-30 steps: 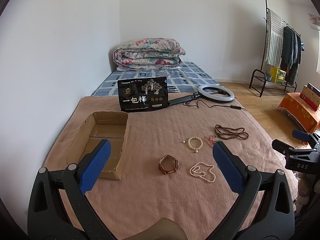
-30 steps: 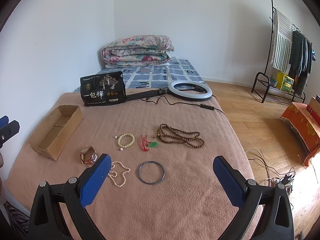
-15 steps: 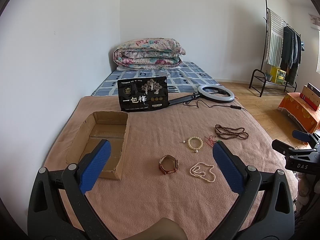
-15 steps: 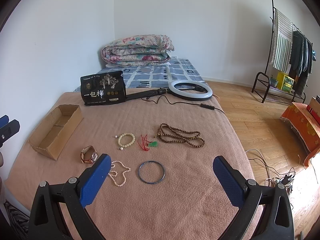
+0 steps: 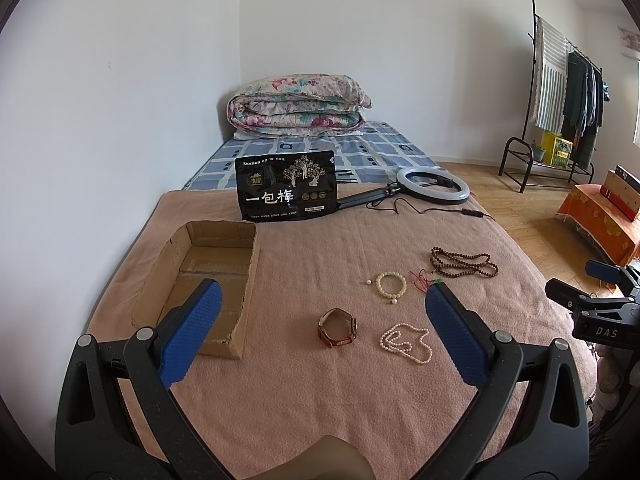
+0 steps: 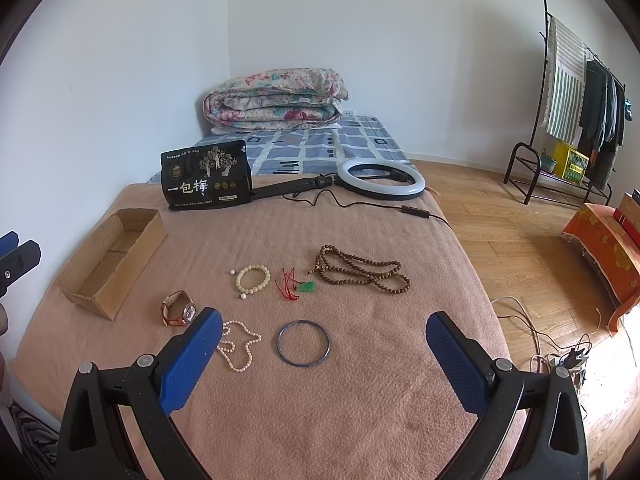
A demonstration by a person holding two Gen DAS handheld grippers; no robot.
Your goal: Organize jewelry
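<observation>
Both my hand-held grippers, left (image 5: 322,318) and right (image 6: 324,338), spread wide, holding nothing. Watch (image 5: 338,327), pearl necklace (image 5: 405,343), blue bangle (image 6: 304,343) lie on the bed's blanket (image 6: 360,400); cardboard box (image 5: 208,276) left.

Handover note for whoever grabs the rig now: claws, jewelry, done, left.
Left claw: open, empty, hovering over the blanket facing the watch.
Right claw: open, empty, facing the blue bangle.
Cardboard box: at the left of the blanket, nothing visible inside.
All loose on the blanket: watch, white pearl necklace, cream bead bracelet, green pendant on red cord, brown bead strand, blue bangle.
Done: nothing packed.
Left: all six pieces, presumably into the box. The watch lies nearest it.
</observation>
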